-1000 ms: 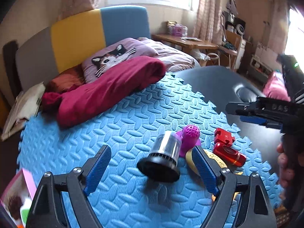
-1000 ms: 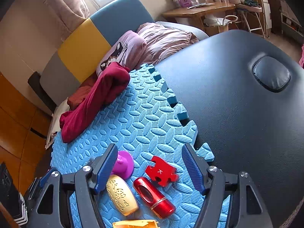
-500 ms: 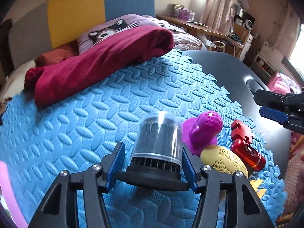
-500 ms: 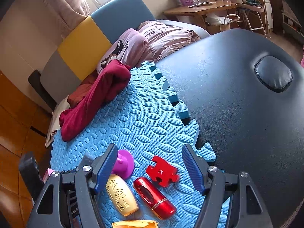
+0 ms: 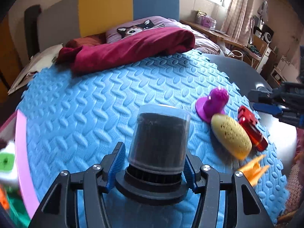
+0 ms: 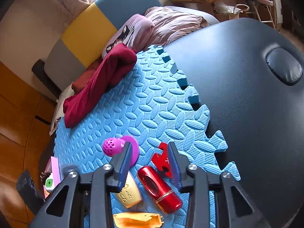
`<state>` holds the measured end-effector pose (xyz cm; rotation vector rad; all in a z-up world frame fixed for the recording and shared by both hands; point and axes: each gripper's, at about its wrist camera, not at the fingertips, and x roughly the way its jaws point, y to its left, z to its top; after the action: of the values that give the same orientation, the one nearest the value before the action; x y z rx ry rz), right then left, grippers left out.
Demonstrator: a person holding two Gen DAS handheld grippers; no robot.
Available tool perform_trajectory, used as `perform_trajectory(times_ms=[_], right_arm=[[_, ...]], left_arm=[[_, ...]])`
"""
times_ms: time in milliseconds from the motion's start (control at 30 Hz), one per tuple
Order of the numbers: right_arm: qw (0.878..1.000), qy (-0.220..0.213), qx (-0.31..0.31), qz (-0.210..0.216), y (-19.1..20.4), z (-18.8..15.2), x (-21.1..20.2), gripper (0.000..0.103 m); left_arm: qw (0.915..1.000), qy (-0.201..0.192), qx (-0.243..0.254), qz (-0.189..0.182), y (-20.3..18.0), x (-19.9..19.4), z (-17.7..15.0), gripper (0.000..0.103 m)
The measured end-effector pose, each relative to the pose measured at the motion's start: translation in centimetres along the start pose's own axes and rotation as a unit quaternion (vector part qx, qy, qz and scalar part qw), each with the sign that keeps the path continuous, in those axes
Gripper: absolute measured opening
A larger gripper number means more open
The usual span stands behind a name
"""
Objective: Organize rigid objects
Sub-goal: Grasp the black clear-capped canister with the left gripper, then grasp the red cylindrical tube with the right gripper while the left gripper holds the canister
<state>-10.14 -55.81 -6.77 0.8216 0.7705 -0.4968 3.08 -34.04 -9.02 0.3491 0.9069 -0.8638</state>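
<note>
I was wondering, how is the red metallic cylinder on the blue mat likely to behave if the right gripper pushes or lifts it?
The red metallic cylinder lies on its side on the blue mat, so a sideways nudge would probably roll it. Its glossy shell looks rigid and possibly slippery under the pads. The right gripper is closing with it between the jaws, untouched.

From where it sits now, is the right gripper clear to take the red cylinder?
Probably yes. The right gripper is closing, and the red cylinder lies bare on the blue foam mat between its fingers, nothing over it; the red puzzle piece crowds one finger.
</note>
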Motion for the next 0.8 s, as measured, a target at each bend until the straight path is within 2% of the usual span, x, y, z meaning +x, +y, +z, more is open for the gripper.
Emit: perform_trajectory(times_ms=[267,467,600,733,800], right_arm=[[1.0,0.011,-0.023,0.017,0.6,-0.6,-0.5,0.035],[0.998,0.034,-0.051,0.009,1.3,-1.9,-0.9,0.034],[0.996,0.056,-0.073,-0.017,1.1,-2.9,-0.6,0.034],[0.989,0.09,-0.109,-0.052,1.3,-3.9,1.7,0.034],[0.984,0.078,-0.14,-0.077,2.1,-4.1,1.9,0.026]], left_arm=[[0.9994,-0.016,-0.032,0.0,0.7,-2.1,-2.8,0.058],[0.999,-0.027,-0.035,-0.008,1.0,-2.2,-3.1,0.058],[0.9982,-0.034,-0.047,-0.017,1.5,-2.2,-3.2,0.058],[0.9978,-0.035,-0.052,-0.021,1.6,-2.2,-3.1,0.058],[0.9976,-0.036,-0.054,-0.024,1.7,-2.3,-3.2,0.058]])
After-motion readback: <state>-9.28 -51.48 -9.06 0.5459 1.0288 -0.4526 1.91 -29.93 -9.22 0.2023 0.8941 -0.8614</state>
